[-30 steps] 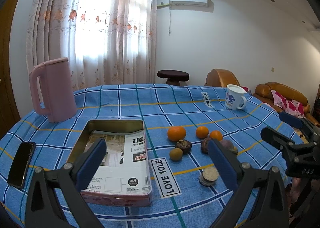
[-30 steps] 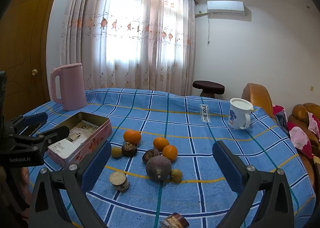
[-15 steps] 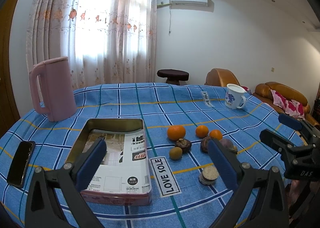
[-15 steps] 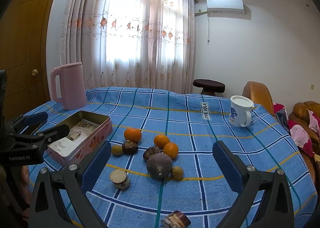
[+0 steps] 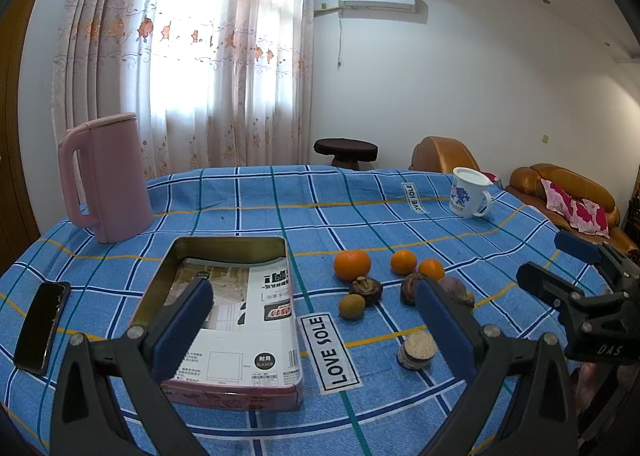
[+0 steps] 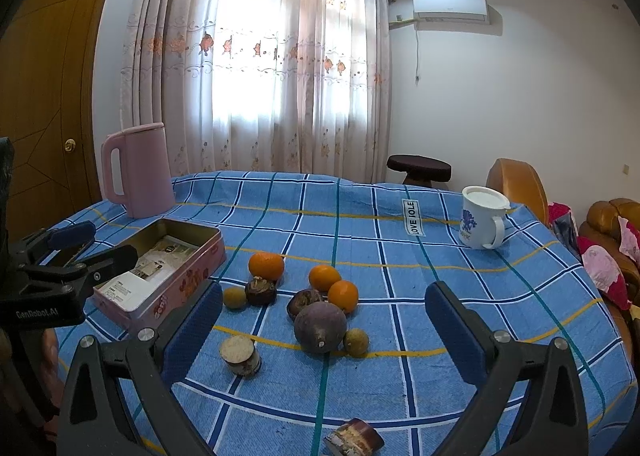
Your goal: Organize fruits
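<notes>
Three oranges [image 6: 266, 265] [image 6: 324, 277] [image 6: 343, 295] lie on the blue checked tablecloth with two dark mangosteens [image 6: 260, 291] [image 6: 304, 302], a big purple fruit [image 6: 320, 326] and two small greenish fruits [image 6: 234, 297] [image 6: 356, 341]. Left of them stands an open pink tin [image 5: 232, 392] with a leaflet inside. My left gripper [image 5: 312, 292] hovers open and empty over the tin's right side. My right gripper [image 6: 324, 292] hovers open and empty in front of the fruit. Each gripper also shows from the side, the right gripper [image 5: 556, 262] and the left gripper [image 6: 94, 246].
A pink kettle [image 5: 106, 176] stands at the back left and a white mug [image 6: 482, 222] at the back right. A black phone [image 5: 42, 326] lies left of the tin. A small jar [image 6: 240, 355] and a wrapped item [image 6: 352, 442] lie near the front. Sofas stand beyond the table.
Both views have shifted only slightly. Both grippers stay open, and nothing on the table has moved.
</notes>
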Demonstrator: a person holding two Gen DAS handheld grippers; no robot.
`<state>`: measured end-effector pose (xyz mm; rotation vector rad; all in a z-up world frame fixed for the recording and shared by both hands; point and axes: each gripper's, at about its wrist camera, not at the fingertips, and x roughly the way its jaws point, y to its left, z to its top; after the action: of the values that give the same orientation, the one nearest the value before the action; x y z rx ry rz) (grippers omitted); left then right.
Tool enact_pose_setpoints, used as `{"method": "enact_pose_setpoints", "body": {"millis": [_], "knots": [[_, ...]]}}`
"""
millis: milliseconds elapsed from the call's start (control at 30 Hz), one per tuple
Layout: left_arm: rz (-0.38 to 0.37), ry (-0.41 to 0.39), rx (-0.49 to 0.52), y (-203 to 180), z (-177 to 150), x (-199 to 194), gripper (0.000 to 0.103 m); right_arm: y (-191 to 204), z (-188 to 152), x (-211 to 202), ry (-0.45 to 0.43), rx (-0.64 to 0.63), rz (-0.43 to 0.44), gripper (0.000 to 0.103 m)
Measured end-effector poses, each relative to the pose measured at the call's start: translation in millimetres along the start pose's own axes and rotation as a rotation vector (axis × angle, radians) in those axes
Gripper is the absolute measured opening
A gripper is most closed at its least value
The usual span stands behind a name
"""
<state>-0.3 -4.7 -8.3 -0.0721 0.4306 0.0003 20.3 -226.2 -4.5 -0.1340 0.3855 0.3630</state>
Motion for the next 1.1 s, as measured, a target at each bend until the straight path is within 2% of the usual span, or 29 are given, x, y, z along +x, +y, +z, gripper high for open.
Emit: {"method": "enact_pose_setpoints", "body": {"millis": [567,1100], "knots": [[-0.003,0.017,0.01,-3,-4,4,0.103,-4,-4,0,0.004,0.007,0.004,0.102],[-0.016,0.055,0.039,-16,-17,17,0.103,-27,-31,-1,0.041,0.0,0.003,0.102]]}}
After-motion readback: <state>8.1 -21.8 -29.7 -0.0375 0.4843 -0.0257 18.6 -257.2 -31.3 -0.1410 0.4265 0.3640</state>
